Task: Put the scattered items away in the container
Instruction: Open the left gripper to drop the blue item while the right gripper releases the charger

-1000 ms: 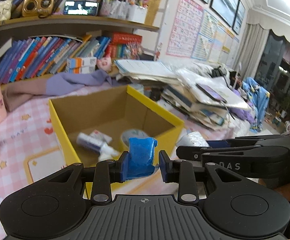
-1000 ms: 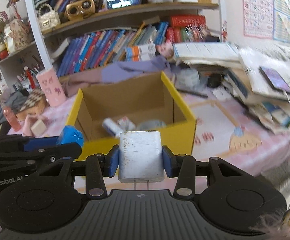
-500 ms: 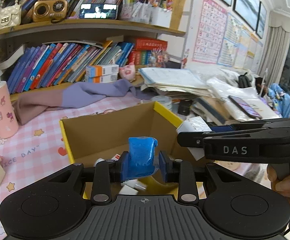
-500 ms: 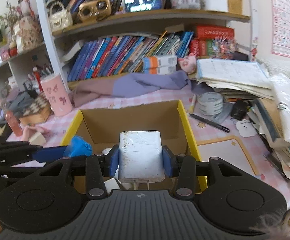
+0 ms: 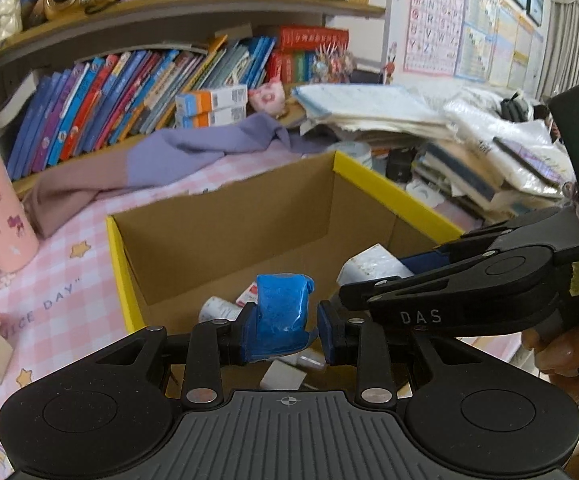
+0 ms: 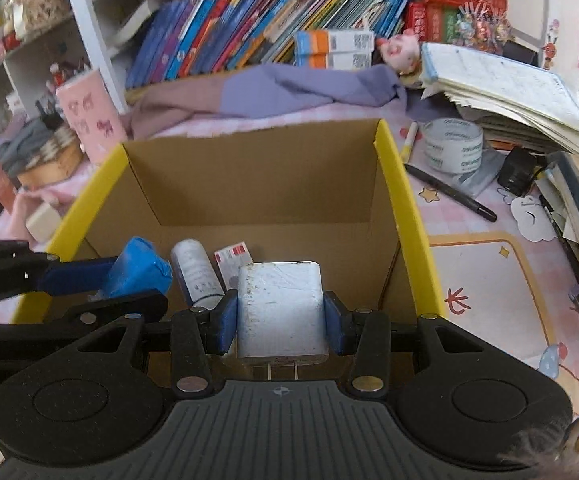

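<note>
- While hanging over the yellow-rimmed box (image 6: 405,208): left gripper (image 5: 285,330) narrowly parted, pinching blue wrapped lump (image 5: 283,314) between pads.
- Right gripper (image 6: 280,322) clamping white charger (image 6: 279,308), pads pressing both flanks.

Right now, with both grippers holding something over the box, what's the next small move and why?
Probably open both and let go: the left gripper holds the blue packet and the right gripper holds the white charger, both already over the open yellow-rimmed box.
</note>
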Tool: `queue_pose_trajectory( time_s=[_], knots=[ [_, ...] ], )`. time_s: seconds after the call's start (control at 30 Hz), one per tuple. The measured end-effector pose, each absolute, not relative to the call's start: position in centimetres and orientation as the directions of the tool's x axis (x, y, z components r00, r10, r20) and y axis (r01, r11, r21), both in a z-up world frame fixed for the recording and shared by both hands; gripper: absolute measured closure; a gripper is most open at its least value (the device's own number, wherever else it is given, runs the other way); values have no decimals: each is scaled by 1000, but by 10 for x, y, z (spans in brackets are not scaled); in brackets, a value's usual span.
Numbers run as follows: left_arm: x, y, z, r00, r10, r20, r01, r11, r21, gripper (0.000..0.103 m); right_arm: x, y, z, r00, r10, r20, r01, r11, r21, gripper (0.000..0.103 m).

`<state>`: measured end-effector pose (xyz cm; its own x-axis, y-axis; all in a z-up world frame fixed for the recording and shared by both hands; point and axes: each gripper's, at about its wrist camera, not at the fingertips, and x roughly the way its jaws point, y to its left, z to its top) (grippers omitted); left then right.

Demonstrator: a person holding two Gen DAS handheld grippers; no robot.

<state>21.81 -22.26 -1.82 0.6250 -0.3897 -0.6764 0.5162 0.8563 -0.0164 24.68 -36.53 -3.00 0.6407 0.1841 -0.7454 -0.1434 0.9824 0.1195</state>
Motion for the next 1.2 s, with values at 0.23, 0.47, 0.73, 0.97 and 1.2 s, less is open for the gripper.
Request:
queue_pose_trajectory(
  time_s=[0.23,0.47,0.73,0.97,1.2],
  knots=[
    [231,-227,-34,579,-350,-736,524,851,8,73,259,-359,-43,583,173,-794,-179,980,82,62],
    [230,-229,-35,591,-334,-734,526,850,37,73,261,-357,-47,577,168,-799,-177,981,79,61],
    [223,-218,-24,645,-322,-693,476,878,36,46,253,-363,-36,627,174,-759,-140,984,109,61],
    [202,-208,-8,695,-338,-634,468,883,42,23,233,-361,-16,710,153,-687,-113,988,103,45],
    [180,-193,3,720,-365,-591,472,881,31,23,206,-348,1,762,126,-635,-106,992,70,45]
  ],
)
